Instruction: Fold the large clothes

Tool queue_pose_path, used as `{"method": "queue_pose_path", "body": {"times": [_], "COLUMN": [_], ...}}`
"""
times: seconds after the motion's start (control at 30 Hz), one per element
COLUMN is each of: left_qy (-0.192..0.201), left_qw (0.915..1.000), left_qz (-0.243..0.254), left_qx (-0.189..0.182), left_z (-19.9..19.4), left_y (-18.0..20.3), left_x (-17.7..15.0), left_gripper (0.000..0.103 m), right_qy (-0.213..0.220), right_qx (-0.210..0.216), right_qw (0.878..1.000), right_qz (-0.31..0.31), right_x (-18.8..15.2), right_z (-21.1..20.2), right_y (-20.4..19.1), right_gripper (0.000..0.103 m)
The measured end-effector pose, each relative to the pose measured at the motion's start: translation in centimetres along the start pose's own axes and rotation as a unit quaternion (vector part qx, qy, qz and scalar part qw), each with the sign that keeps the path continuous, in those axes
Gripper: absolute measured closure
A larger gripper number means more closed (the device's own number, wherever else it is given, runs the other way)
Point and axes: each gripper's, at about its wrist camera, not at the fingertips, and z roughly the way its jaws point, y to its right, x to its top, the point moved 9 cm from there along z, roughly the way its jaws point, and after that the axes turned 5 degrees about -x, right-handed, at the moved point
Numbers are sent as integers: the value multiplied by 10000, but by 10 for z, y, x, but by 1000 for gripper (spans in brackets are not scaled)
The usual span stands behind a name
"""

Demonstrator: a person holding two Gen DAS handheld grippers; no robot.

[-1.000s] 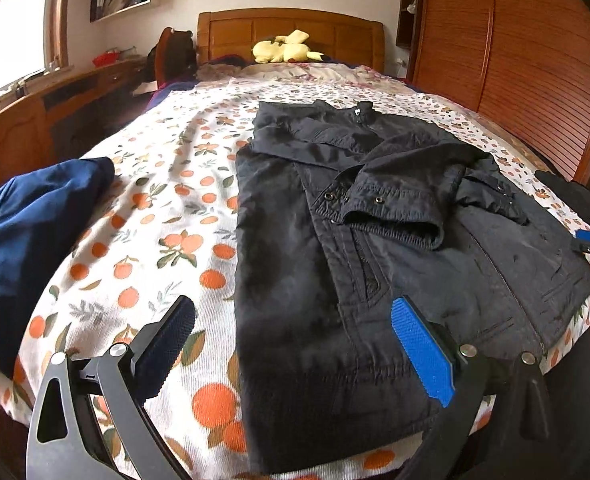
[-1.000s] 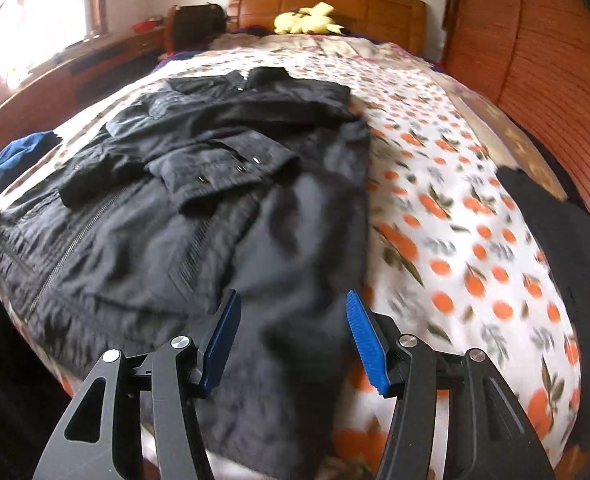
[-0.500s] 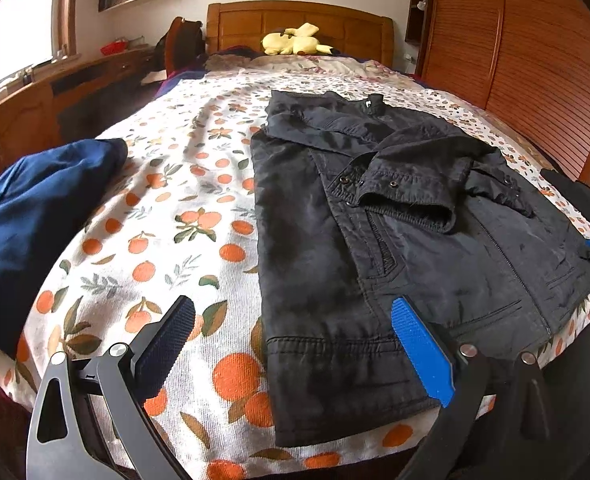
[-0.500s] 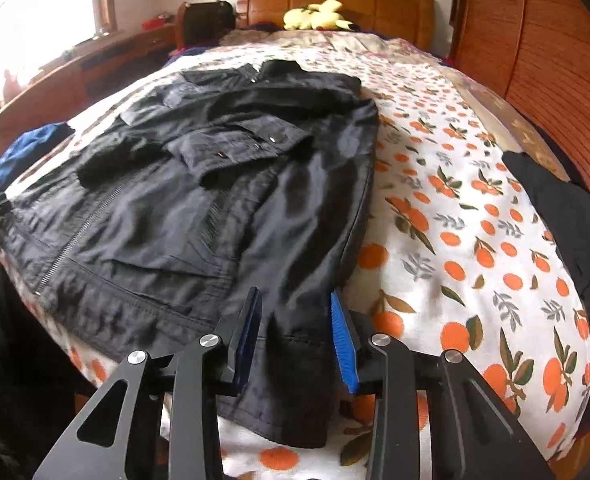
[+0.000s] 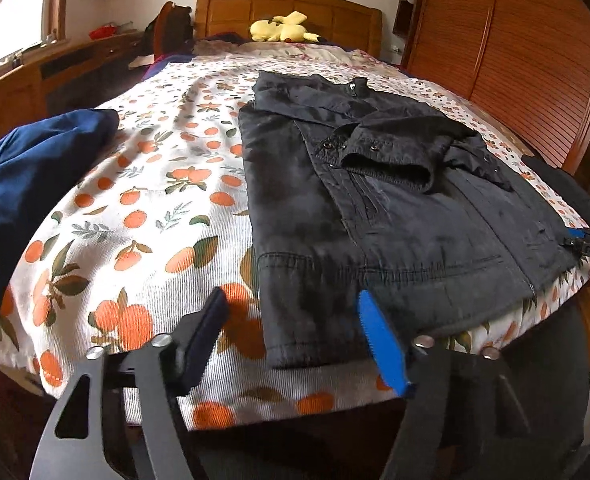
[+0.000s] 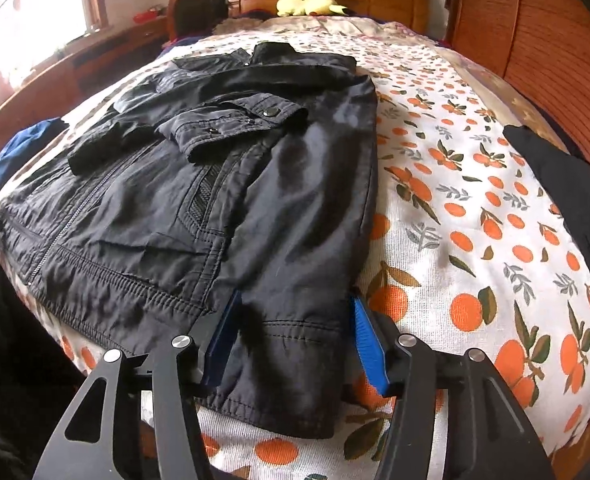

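A black jacket [image 5: 375, 216] lies flat on the bed, collar toward the headboard and both sleeves folded across its chest. My left gripper [image 5: 289, 296] hovers at the near left corner of the hem. Its jaws are closing, that corner sits between them, and the pads do not press it. My right gripper [image 6: 295, 296] straddles the near right hem corner of the jacket [image 6: 223, 200]. Its jaws are opening, with the fabric lying loose between the blue pads. The right gripper [image 5: 587, 240] also shows at the far right of the left wrist view.
The orange-print bedspread [image 5: 135, 220] covers the bed. A blue garment [image 5: 27, 184] lies on its left side and a dark garment [image 6: 567, 184] on its right. A yellow plush toy [image 5: 281, 32] rests by the headboard. A wooden wardrobe [image 5: 535, 60] stands on the right, a desk [image 5: 55, 68] on the left.
The left gripper drew back toward the near hem and its jaws narrowed. The right gripper's jaws pinched in over the hem corner, then widened again.
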Motion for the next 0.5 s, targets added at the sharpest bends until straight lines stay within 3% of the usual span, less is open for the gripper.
{"method": "queue_pose_path", "body": {"times": [0.07,0.17,0.5], "left_qy": [1,40,-144], "left_qw": [9999,9998,9997], "left_qz": [-25,8,86], "left_qx": [-153,-220,-179], "left_z": [-2,-4,7], "left_y": [5,12,17], "left_x": [-1,-1,1], "left_gripper": [58,64,64], "right_qy": [2,41,41], "right_qx": [-31,-17,166], "right_qw": [10000,10000,9998], "right_qz": [-19,-41,-63], "right_x": [1,2,6], "right_z": [0,-1,4], "right_y": [0,-2,-6], "right_gripper": [50,51,50]}}
